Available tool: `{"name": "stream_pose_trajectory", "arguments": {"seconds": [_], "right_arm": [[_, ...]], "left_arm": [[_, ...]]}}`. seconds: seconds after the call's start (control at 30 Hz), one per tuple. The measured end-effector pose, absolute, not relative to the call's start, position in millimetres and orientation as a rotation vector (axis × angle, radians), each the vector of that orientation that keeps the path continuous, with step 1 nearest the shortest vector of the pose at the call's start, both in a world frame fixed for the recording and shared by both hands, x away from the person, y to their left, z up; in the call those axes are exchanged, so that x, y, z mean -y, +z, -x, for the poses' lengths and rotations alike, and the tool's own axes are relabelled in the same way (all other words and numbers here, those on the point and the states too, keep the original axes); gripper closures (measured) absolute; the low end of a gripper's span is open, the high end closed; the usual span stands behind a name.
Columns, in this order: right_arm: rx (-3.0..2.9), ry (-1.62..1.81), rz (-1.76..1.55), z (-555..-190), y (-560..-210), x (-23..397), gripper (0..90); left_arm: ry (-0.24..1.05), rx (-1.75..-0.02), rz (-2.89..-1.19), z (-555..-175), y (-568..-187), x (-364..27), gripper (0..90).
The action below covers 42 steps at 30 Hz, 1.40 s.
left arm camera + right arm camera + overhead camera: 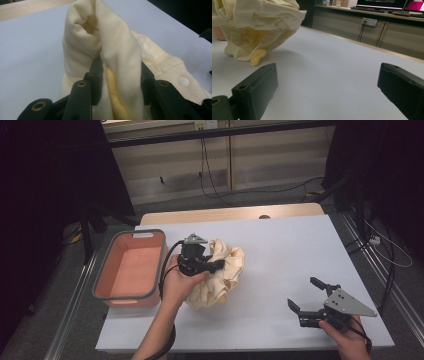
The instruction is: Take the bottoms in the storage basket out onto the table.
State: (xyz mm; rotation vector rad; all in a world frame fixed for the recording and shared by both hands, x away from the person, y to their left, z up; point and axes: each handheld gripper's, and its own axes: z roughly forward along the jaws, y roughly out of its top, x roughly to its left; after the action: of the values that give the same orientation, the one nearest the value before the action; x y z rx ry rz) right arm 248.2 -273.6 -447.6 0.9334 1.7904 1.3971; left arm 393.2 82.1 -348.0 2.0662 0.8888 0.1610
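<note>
A crumpled pale yellow garment [222,275] lies left of the table's middle. My left gripper [218,266] is shut on a bunched fold of this garment [117,62], with cloth pinched between both black jaws; snap buttons and a ribbed cuff [175,75] show to the right. My right gripper [306,294] stands open near the table's front right, apart from the garment [257,27], and nothing lies between its fingers [257,87].
A salmon-pink bin with a grey rim [107,271] sits at the table's left edge, beside the garment. The white table [290,250] spreads to the right and back. Cables run over the floor beyond the table's far edge.
</note>
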Motion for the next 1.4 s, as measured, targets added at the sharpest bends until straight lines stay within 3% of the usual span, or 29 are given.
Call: {"name": "stream_pose_trajectory", "arguments": {"seconds": [1.4], "right_arm": [[-1.796,1.394,-0.926,-248,-448,273,2.7]], "left_arm": [[0.168,-0.894,-2.066,-398,-380,-77,64.3]]}}
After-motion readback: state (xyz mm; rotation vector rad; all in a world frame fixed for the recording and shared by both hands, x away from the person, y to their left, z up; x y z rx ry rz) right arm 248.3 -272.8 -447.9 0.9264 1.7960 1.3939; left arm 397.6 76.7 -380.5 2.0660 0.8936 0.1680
